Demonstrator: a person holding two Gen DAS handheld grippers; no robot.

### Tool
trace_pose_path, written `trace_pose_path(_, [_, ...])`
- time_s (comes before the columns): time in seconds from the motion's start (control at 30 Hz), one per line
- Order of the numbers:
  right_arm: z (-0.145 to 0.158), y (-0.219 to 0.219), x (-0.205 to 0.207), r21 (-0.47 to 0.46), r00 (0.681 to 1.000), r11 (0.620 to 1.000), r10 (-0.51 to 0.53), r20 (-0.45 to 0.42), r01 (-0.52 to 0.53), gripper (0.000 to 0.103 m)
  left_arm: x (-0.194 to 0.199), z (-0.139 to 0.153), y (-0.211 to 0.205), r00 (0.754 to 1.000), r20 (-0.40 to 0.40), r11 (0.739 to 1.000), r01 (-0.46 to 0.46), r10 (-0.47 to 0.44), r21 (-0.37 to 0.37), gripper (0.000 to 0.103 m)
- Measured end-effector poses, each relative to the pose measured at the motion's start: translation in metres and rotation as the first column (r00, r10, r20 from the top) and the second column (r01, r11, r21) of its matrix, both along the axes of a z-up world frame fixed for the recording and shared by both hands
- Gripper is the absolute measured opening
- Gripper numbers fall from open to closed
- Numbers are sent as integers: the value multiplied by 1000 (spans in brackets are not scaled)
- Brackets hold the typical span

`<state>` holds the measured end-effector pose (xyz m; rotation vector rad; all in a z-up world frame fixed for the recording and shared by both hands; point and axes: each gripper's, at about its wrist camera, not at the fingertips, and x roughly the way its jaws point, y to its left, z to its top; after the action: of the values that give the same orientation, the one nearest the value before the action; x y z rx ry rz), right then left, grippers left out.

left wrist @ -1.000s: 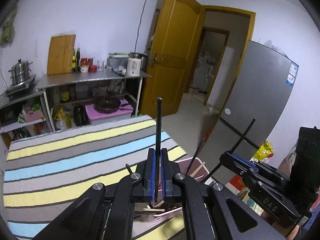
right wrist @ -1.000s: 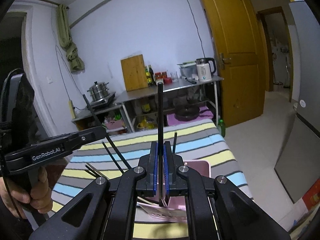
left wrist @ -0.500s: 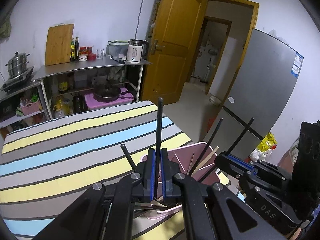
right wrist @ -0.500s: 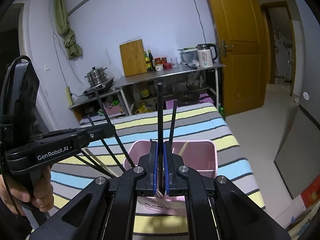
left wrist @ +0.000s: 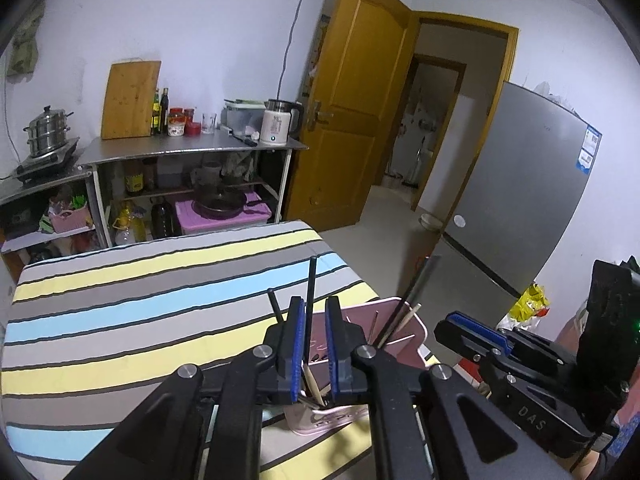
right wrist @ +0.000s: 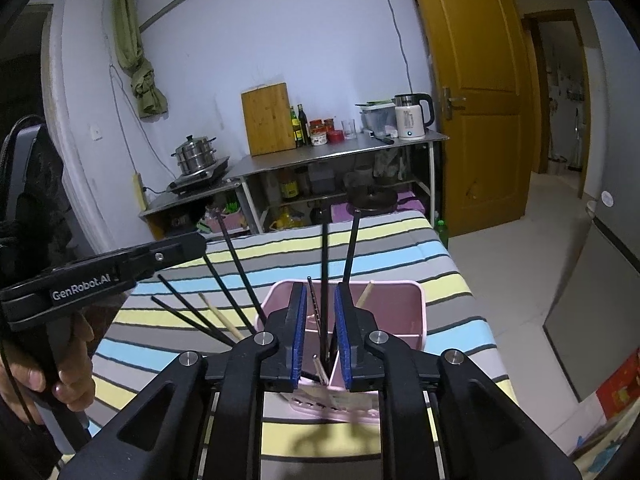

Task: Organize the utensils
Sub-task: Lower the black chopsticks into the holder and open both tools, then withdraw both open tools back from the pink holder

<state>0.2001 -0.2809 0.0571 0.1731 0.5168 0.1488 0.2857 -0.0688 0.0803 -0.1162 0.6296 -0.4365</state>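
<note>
A pink utensil holder (right wrist: 400, 308) stands on the striped table and holds several black and wooden chopsticks; it also shows in the left wrist view (left wrist: 404, 320). My right gripper (right wrist: 323, 292) is open just above the holder, with a black chopstick (right wrist: 324, 264) standing loose between its jaws. My left gripper (left wrist: 312, 304) is open over the holder's near side, with a black chopstick (left wrist: 310, 292) standing free between its jaws. Each gripper shows in the other's view, the left one (right wrist: 120, 268) and the right one (left wrist: 500, 344).
The striped tablecloth (left wrist: 140, 300) covers the table. Behind it stands a metal shelf (left wrist: 192, 148) with a cutting board, bottles and a kettle. A grey fridge (left wrist: 532, 200) and an open wooden door (left wrist: 352, 120) are to the right.
Both grippers have opened and let go of their black chopsticks, which now stand in the pink holder. Both grippers have come down closer over the holder.
</note>
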Motion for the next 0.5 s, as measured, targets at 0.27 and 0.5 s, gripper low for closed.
trace_pose_path(0.27, [0,2,-27,-8,1000,1000,-2,15,3,15,-42,2,9,999,42,1000,-2,1,7,10])
trace_pose_path(0.5, [-5,8,-53,-20,1000,1000,-3,24,3,22,-79,-15,9,999,45,1000,3,-4,18,15])
